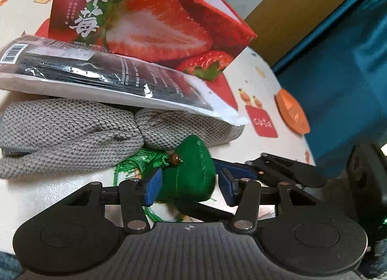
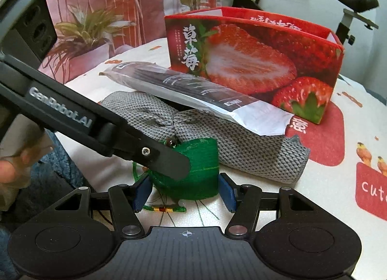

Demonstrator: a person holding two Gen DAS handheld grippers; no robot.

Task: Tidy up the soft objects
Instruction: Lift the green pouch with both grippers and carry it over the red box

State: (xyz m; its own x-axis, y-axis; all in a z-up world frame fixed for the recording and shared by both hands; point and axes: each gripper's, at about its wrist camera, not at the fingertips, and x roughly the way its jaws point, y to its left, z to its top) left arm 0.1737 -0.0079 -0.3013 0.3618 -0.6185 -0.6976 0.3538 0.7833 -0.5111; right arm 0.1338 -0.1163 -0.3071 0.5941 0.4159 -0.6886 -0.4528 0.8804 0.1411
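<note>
Starting with the left wrist view: the left tongs (image 1: 187, 185) sit half-spread around a green woven pouch (image 1: 193, 173) on the bench (image 1: 256, 79). The left pad touches the pouch; the right pad stands just clear, so no firm grip is confirmed. Beyond the tongs lies a grey knitted cloth (image 1: 63, 130), with a black-and-white sealed packet (image 1: 108, 79) resting over it and a red strawberry box (image 1: 150, 24) behind.

Right wrist view: the right tongs (image 2: 185, 191) bracket the same green woven pouch (image 2: 193, 171), both pads at its sides; whether they press is unclear. The left tongs (image 2: 174, 164) cross in from the left, overlapping the pouch.
</note>
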